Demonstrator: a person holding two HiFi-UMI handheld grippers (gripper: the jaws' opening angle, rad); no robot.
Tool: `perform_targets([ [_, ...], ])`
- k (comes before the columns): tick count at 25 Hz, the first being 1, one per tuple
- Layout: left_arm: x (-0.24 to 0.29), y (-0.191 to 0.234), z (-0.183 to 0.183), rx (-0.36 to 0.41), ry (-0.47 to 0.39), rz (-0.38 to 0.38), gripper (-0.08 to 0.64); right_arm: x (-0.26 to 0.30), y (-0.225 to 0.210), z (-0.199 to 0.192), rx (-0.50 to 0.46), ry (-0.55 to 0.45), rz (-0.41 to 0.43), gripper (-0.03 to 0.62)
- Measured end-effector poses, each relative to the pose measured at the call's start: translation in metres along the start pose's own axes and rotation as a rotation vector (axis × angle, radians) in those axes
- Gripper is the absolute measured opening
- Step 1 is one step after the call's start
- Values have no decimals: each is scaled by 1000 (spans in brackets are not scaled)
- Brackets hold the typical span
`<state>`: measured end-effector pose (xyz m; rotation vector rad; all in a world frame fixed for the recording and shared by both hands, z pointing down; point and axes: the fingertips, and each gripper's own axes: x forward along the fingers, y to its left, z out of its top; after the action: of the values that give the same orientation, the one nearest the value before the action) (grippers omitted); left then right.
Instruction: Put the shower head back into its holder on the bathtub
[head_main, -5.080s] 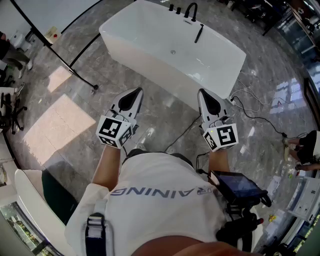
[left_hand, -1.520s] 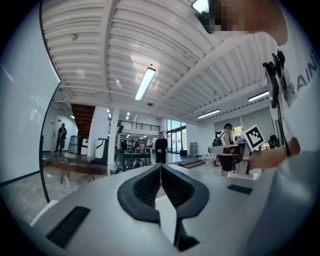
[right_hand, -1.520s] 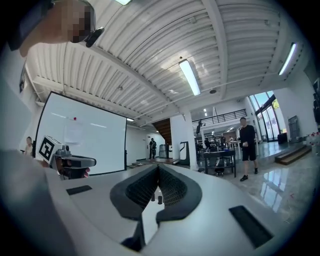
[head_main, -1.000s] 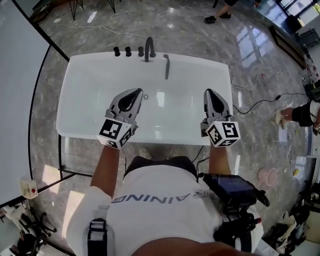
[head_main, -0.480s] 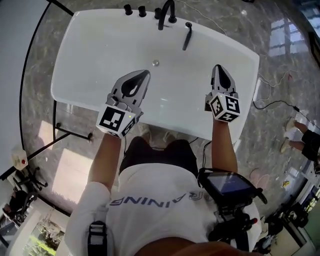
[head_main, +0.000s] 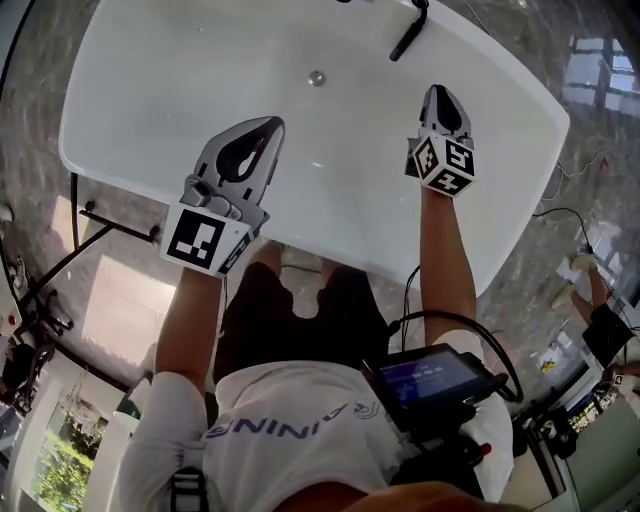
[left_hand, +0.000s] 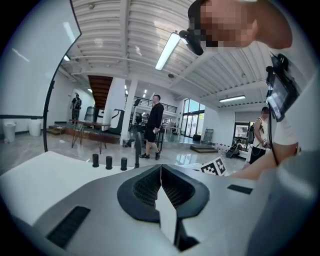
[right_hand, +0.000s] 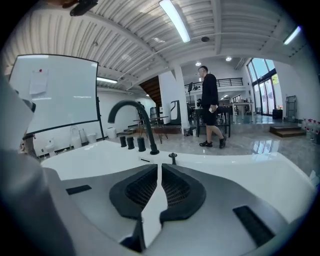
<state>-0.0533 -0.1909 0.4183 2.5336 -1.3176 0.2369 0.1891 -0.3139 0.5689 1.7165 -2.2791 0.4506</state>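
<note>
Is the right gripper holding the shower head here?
No, the right gripper has shut, empty fingers; the shower head lies ahead on the bathtub.

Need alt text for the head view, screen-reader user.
From above: a person leans over a white bathtub with the left gripper and right gripper held over it, both shut and empty. A black shower head lies at the tub's far end, past the right gripper.

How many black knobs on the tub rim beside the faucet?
3. They stand in a row on the bathtub rim, left of the faucet in the right gripper view: left knob, middle knob, right knob. The head view cuts them off.
</note>
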Motion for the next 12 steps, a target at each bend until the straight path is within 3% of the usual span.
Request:
perform_targets([
  [2,8,6,-22,-24,-2,14,18,30,-11,-36,11,8,-26,16],
  [6,27,14,-70,-26,-2,23,18,87,-27,-103,7,35,-72,82],
  [12,50,30,-138,-51,40,23,18,150,-37,-178,-5,114,-92,135],
])
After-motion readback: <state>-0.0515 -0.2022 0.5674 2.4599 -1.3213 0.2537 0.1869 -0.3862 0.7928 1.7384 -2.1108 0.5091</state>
